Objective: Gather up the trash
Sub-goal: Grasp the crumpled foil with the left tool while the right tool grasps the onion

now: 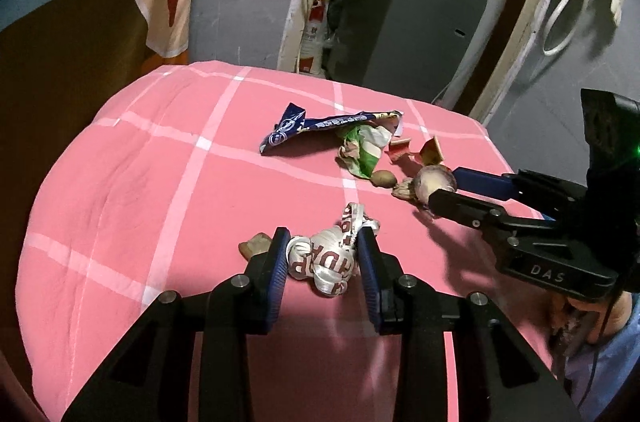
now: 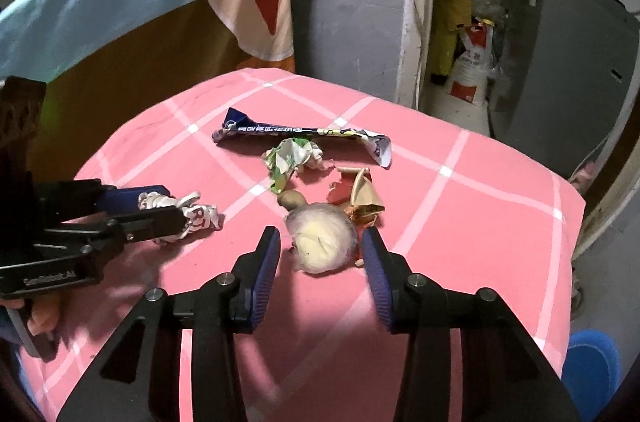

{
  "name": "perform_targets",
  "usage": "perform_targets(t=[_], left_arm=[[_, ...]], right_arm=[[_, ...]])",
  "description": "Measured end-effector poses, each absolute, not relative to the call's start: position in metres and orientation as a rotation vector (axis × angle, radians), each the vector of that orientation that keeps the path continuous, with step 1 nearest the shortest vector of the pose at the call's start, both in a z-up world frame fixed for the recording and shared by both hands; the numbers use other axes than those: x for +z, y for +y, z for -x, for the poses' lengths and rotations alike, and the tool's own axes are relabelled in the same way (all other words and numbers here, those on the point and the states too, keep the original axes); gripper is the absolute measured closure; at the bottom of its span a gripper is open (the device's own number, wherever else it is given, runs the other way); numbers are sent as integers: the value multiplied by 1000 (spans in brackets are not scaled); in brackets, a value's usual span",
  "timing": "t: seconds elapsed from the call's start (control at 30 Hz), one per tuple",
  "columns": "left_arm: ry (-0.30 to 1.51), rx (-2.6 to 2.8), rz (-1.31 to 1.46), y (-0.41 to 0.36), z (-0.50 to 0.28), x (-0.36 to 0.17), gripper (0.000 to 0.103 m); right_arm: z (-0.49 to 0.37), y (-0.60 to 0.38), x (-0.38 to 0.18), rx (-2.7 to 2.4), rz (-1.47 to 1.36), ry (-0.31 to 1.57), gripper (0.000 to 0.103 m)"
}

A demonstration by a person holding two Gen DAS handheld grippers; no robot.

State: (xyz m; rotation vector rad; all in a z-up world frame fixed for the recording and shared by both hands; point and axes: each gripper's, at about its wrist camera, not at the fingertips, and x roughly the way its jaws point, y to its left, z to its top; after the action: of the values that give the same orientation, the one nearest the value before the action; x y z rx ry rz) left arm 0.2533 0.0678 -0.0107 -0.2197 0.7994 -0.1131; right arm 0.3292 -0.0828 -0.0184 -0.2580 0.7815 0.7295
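My left gripper (image 1: 323, 242) is shut on a crumpled white wrapper with red letters (image 1: 320, 262) that lies on the pink checked cloth (image 1: 140, 182). The right wrist view shows that left gripper (image 2: 176, 206) at the left with the same wrapper (image 2: 200, 216). My right gripper (image 2: 321, 242) stands astride a round pale vegetable piece (image 2: 320, 242), with a narrow strip of cloth showing beside its left pad. Seen from the left wrist, the right gripper (image 1: 444, 188) reaches in from the right around that round piece (image 1: 434, 182).
Beyond lie a long blue wrapper (image 2: 288, 132), a green-white crumpled wrapper (image 2: 294, 156), red and tan carton scraps (image 2: 360, 190) and a small brown lump (image 2: 292, 198). A brown scrap (image 1: 254, 244) sits left of my left gripper. A grey cabinet (image 1: 400, 22) stands behind the table.
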Motion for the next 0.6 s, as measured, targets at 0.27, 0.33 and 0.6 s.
perform_targets(t=[0.27, 0.33, 0.6], left_arm=[[799, -114, 222, 68, -253, -10, 74], [796, -114, 226, 68, -252, -10, 74], [784, -103, 224, 66, -245, -7, 76]], right_arm=[[-336, -73, -25, 731, 291, 840, 62], [-335, -71, -27, 726, 312, 846, 62], [-324, -73, -27, 716, 328, 813, 78]])
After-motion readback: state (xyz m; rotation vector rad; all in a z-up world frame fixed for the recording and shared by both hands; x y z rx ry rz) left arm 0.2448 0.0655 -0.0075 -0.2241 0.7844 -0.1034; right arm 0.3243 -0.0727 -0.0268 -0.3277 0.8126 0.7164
